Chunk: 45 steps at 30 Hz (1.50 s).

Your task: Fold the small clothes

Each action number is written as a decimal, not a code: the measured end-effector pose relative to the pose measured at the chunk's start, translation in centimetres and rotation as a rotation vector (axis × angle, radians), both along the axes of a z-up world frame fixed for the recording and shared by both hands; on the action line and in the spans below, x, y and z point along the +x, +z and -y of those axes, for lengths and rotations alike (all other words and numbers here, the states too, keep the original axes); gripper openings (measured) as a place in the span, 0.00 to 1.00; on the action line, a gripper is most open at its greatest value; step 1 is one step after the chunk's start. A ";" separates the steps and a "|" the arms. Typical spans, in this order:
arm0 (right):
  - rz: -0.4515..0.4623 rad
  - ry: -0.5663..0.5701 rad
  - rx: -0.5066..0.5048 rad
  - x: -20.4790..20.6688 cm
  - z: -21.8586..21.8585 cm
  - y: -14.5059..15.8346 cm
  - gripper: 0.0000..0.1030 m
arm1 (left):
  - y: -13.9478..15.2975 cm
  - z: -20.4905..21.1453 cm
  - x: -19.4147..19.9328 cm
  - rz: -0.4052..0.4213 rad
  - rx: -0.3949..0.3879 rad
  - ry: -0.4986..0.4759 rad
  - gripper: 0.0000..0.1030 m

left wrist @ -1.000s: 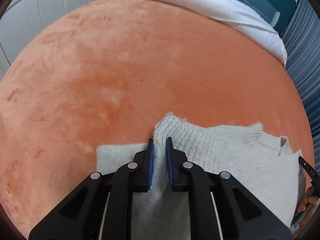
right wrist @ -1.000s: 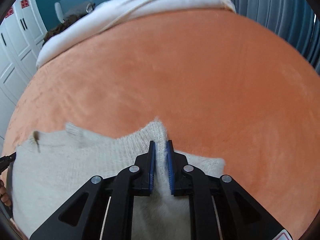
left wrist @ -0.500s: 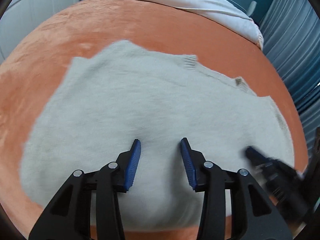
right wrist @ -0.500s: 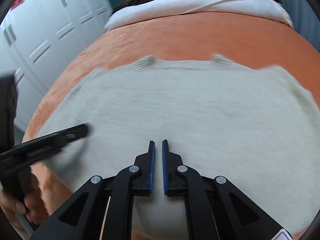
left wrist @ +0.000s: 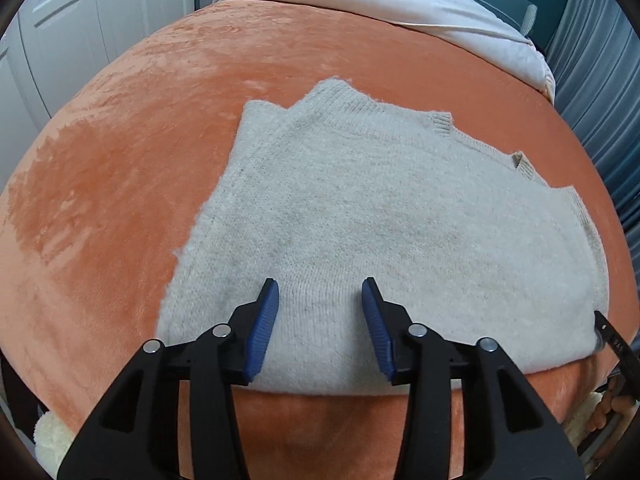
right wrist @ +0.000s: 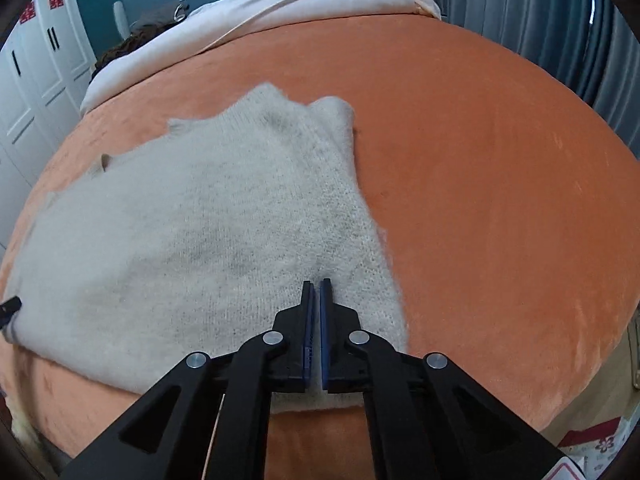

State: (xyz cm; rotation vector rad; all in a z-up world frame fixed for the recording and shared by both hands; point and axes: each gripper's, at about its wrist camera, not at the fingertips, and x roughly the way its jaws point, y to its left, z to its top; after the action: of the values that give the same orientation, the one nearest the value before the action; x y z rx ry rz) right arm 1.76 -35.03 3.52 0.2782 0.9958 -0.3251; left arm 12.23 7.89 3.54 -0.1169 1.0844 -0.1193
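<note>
Left wrist view: left gripper (left wrist: 320, 300) — fingers apart, empty, over the near hem of the cream knit sweater (left wrist: 400, 208). The sweater lies flat on the orange blanket (left wrist: 120, 200) of the bed, one fold apparently made, more judged left. White cupboard doors (left wrist: 80, 20) far left.

Right wrist view: right gripper (right wrist: 315, 296) — fingers nearly together over the sweater's (right wrist: 200, 232) right edge; whether they pinch fabric cannot be told. White duvet (right wrist: 280, 4) far, grey curtains (right wrist: 540, 20) right.

A cream knit sweater (left wrist: 400, 216) lies on a plain orange blanket (left wrist: 120, 184), before black hand-held grippers with blue pads (left wrist: 262, 328).
</note>
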 end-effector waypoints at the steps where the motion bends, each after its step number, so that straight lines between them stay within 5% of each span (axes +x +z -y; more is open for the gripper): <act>1: 0.000 -0.012 0.003 0.0 -0.4 0.9 0.02 | 0.3 0.0 -0.3 -0.002 -0.008 -0.002 0.42; 2: 0.020 -0.002 0.025 0.2 -1.1 2.0 0.10 | 0.5 -0.2 -0.5 -0.001 -0.016 -0.001 0.43; 9: 0.092 0.251 0.079 5.8 -11.8 5.7 0.10 | 0.4 -0.9 -1.9 -0.024 -0.055 0.039 0.43; 13: 0.066 0.329 0.065 10.2 -17.0 4.6 0.10 | 0.7 -1.9 -2.7 -0.026 -0.083 0.056 0.48; 15: 0.041 0.334 0.057 12.0 -18.6 3.9 0.10 | 0.7 -2.9 -3.3 -0.027 -0.121 0.085 0.61; 21: -0.094 0.325 0.044 16.0 -21.5 -1.4 0.10 | -1.2 -7.5 -4.6 -0.040 -0.332 0.256 0.74; 25: -0.072 0.360 -0.091 15.7 -23.3 -2.8 0.10 | -2.6 -9.2 -3.5 -0.048 -0.460 0.322 0.79; 28: -0.070 0.389 -0.184 15.2 -24.5 -3.0 0.13 | -2.8 -9.1 -2.3 -0.022 -0.483 0.337 0.88; 31: -0.041 0.379 -0.175 14.7 -24.1 -3.1 0.13 | -3.0 -8.1 -0.9 -0.002 -0.463 0.331 0.88; 32: -0.031 0.376 -0.167 14.6 -24.0 -3.2 0.13 | -3.1 -7.8 -0.5 0.000 -0.452 0.331 0.86; 36: 0.004 0.365 -0.139 14.1 -23.3 -3.1 0.13 | -3.2 -7.2 1.0 -0.036 -0.445 0.311 0.40; 42: 0.046 0.364 -0.052 14.5 -22.0 -3.4 0.12 | -2.6 -7.5 0.8 -0.031 -0.468 0.323 0.26; 45: 0.072 0.356 0.020 14.3 -21.2 -3.5 0.12 | 0.0 -6.6 0.4 0.033 -0.472 0.297 0.22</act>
State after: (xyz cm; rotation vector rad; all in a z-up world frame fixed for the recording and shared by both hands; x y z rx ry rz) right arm 16.09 -13.80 0.03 0.1255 0.9577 0.0181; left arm 12.66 14.50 3.51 -0.6945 0.9786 -0.1075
